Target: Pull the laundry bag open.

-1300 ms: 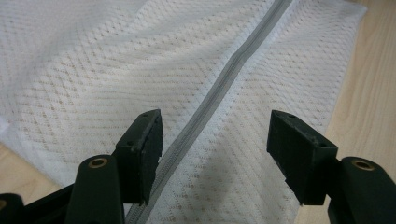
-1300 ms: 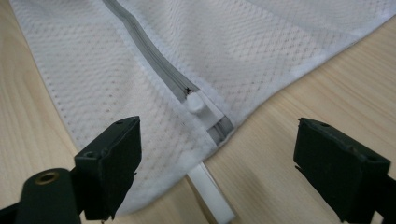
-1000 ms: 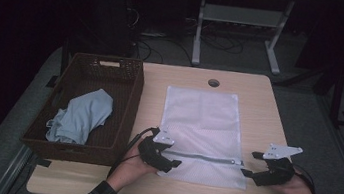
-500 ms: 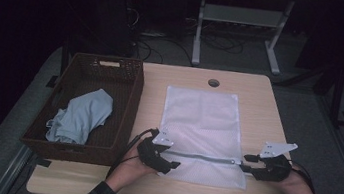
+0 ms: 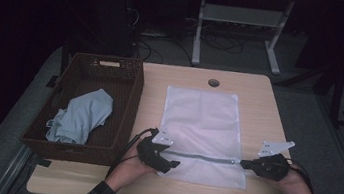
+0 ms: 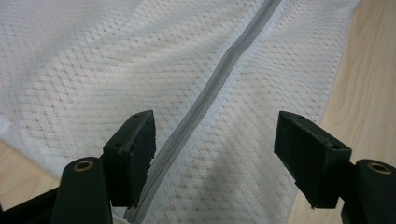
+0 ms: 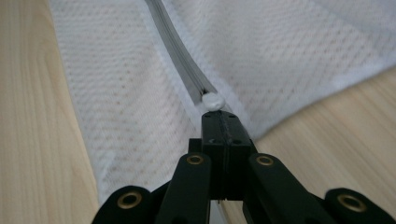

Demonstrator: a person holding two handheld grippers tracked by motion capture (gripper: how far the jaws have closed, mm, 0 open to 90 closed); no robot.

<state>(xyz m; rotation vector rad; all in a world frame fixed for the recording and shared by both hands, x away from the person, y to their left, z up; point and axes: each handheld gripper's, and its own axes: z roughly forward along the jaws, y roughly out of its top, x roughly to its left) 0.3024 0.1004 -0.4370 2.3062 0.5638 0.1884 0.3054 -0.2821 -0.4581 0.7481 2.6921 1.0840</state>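
White mesh bag (image 5: 203,131) lay flat on the surface (image 5: 260,103), just right of the wicker basket (image 5: 124,96). Right gripper (image 7: 223,122) had just been closing and stood pinched shut on the zipper pull (image 7: 214,100) at the bag's right edge. Left gripper (image 6: 215,140) hung wide over the zipper (image 6: 219,79), pressing nothing. Risk: with the bag unanchored, a pull could drag the whole bag, or the small pull could slip out.

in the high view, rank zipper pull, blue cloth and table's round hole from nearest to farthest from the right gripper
1. Zipper pull, at the right gripper's tips.
2. Round hole, at the table's far edge.
3. Blue cloth, in the basket far left.
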